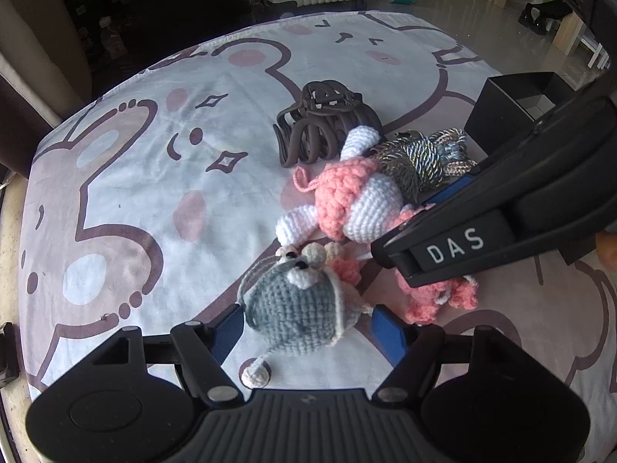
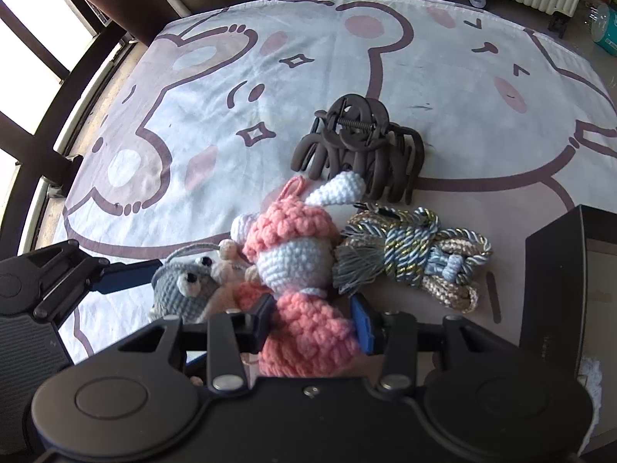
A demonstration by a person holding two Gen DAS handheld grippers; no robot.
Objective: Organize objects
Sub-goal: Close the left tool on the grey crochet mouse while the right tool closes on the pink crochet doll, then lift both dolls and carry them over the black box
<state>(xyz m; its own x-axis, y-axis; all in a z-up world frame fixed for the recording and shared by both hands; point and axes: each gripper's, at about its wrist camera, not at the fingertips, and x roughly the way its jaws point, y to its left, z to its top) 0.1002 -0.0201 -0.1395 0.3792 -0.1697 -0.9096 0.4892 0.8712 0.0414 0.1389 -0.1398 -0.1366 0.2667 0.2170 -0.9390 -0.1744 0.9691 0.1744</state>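
My right claw (image 2: 314,318) is clamped on the pink crochet doll (image 2: 304,270), lying on the printed cloth (image 2: 216,88) beside a cord bundle (image 2: 412,254). My left claw (image 1: 308,328) stands apart around the grey crochet mouse (image 1: 297,305), pads not pressing.

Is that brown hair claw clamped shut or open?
Shut. The hair claw lies on the blanket with its curved teeth interlocked, nothing between them.

On the cloth (image 2: 216,77), the hair claw (image 2: 358,146) lies behind the crochet doll (image 2: 293,254), cord bundle (image 2: 420,254) to its right, mouse toy (image 2: 185,289) left, box (image 2: 570,270) far right.
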